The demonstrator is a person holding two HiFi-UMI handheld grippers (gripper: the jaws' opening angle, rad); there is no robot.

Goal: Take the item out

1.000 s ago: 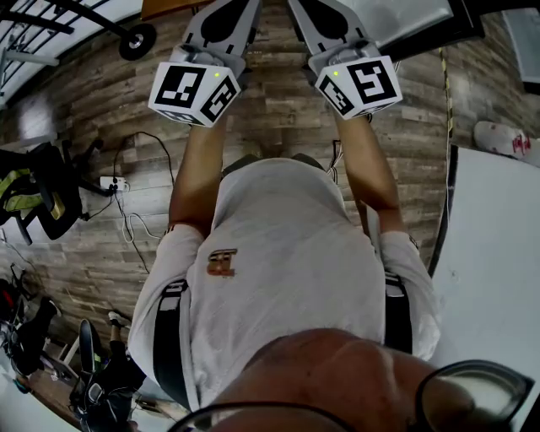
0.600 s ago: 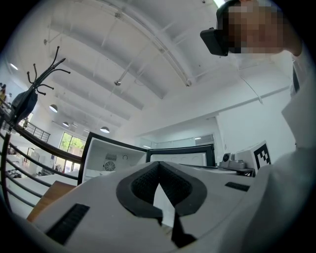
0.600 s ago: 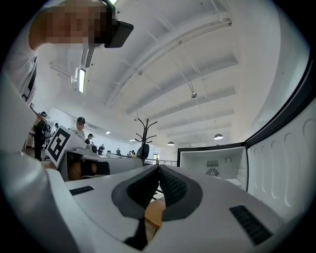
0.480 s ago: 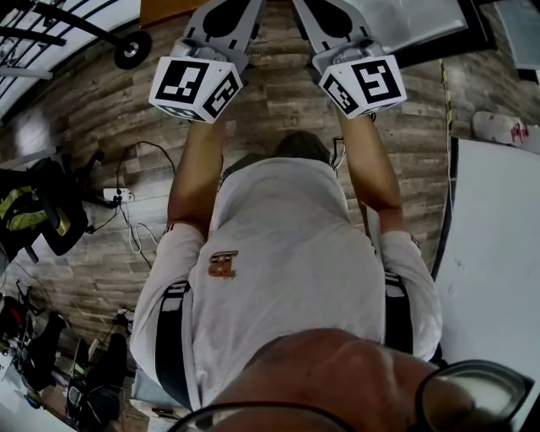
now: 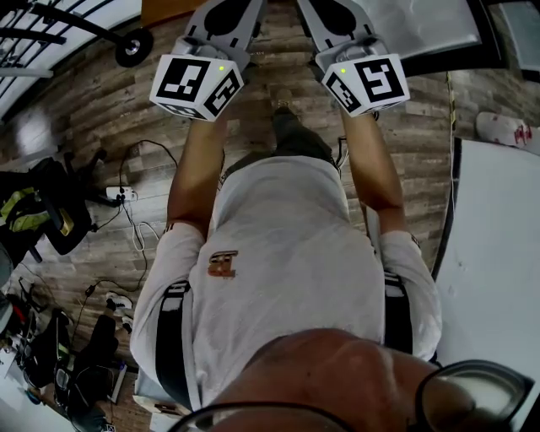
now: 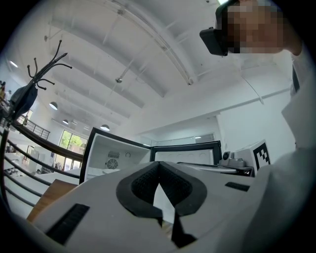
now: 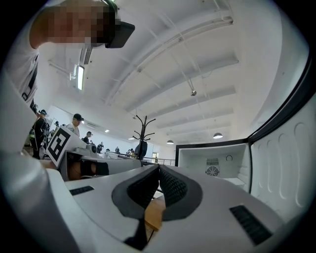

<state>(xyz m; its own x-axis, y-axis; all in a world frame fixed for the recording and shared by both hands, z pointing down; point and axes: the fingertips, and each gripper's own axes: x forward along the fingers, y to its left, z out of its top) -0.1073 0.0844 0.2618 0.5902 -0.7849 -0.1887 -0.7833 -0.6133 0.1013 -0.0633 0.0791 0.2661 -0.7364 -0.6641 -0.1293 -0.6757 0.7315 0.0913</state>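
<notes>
Head view: person in a white T-shirt [image 5: 278, 261] stands on a wood-plank floor [image 5: 101, 110], arms out toward the top of the frame. Left gripper [image 5: 221, 25] is at top centre-left and right gripper [image 5: 337, 21] at top centre-right, side by side and apart, their tips cut by the top edge. Left gripper view: the jaws of the left gripper [image 6: 159, 164] are together, pads meeting at the tip, nothing between them. Right gripper view: right gripper [image 7: 159, 168] is likewise closed and empty, with a brown wooden surface [image 7: 154, 215] showing behind the gap. An open white cabinet [image 6: 116, 158] with a round vent in its back wall lies ahead, left of centre for the left gripper and at right [image 7: 212, 163] for the right. Which item is meant cannot be made out. Coat stand [image 7: 143, 129] is centre frame. White table [image 5: 498, 253] is at the right edge.
</notes>
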